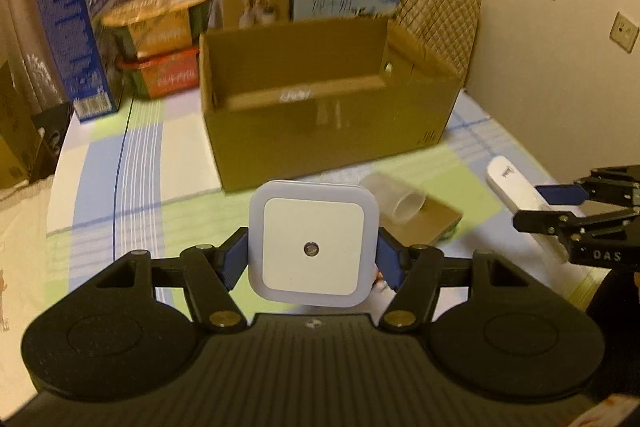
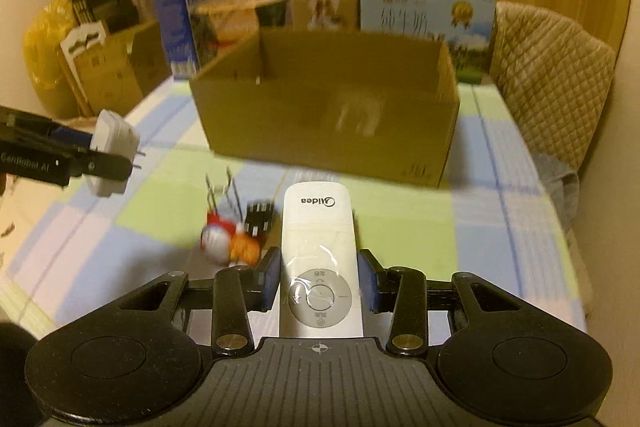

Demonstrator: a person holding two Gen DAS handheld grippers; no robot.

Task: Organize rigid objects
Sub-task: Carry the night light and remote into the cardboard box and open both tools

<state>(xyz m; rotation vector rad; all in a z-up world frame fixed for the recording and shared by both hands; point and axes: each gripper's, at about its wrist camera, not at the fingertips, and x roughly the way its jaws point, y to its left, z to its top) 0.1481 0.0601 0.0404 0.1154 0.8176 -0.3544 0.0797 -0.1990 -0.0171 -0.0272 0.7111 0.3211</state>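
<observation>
My left gripper [image 1: 314,257] is shut on a white square night light [image 1: 313,227], held face-up above the checkered tablecloth. In the right wrist view the same night light [image 2: 114,143] shows its plug prongs, clamped in the left gripper [image 2: 100,157] at the left edge. My right gripper [image 2: 319,285] is shut on a white Midea remote [image 2: 319,247], pads pressing both its sides. From the left wrist view, the remote [image 1: 508,183] sticks out of the right gripper [image 1: 560,205] at the right. An open cardboard box [image 1: 320,139] [image 2: 328,131] stands on the table ahead of both grippers.
A clear tape roll [image 1: 400,199] lies on a brown card [image 1: 438,225] in front of the box. Small red-and-white toys [image 2: 224,239] and a black item [image 2: 260,217] lie left of the remote. Milk cartons [image 2: 424,11] and noodle bowls [image 1: 156,23] line the back; a quilted chair [image 2: 552,87] stands right.
</observation>
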